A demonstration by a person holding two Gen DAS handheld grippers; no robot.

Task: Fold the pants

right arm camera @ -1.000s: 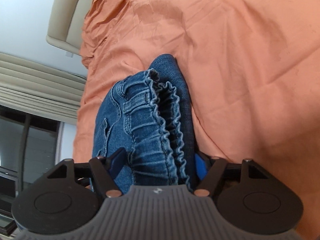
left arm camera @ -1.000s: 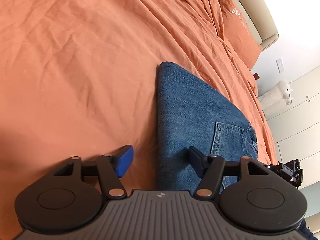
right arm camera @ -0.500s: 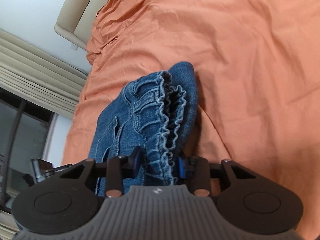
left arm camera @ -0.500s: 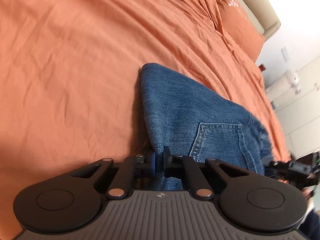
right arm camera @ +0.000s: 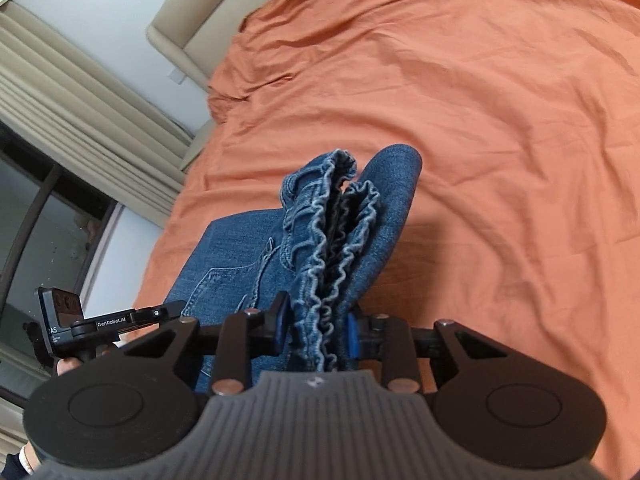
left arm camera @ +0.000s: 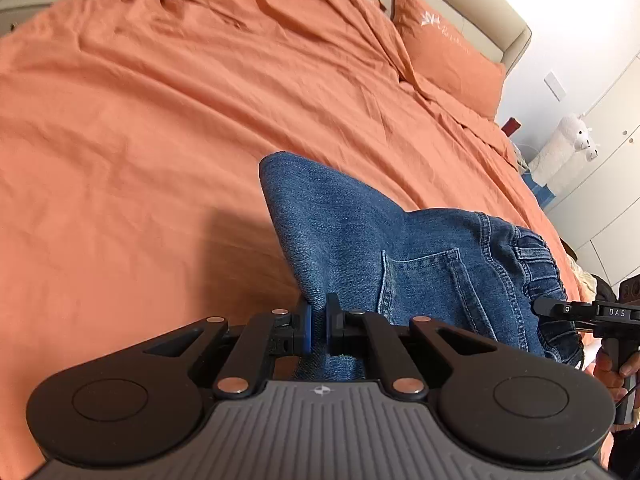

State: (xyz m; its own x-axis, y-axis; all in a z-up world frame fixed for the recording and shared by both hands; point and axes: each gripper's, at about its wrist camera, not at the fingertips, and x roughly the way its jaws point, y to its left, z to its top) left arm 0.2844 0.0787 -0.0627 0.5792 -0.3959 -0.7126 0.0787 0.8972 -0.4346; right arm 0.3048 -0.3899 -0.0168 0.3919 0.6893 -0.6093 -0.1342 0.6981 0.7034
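**Inspector:** Both grippers have hold of the jeans (left arm camera: 432,264). Left gripper (left arm camera: 319,322): pads pressed together on a thin fold of denim at the edge by the back pocket (left arm camera: 424,280). Right gripper (right arm camera: 316,332): jaws have just been closing and now pinch the bunched elastic waistband (right arm camera: 332,240), thick layers between the pads.

**Assistant:** Where do the jeans sit?

**Inspector:** Near end raised off the orange bedsheet (left arm camera: 160,120); the far rounded fold seems to rest on it. My judgement: keep both grips level and the cloth taut between them, carry the waist end over toward the far fold, and lay it down square before letting go. The left hold is shallow and could slip.

**Assistant:** Surroundings? Obstructions?

**Inspector:** Beige headboard (left arm camera: 480,12), orange pillow (left arm camera: 448,52), pleated curtain (right arm camera: 80,96), a plush llama (left arm camera: 568,144) well apart. Nothing obstructs; only wrinkles in the sheet.
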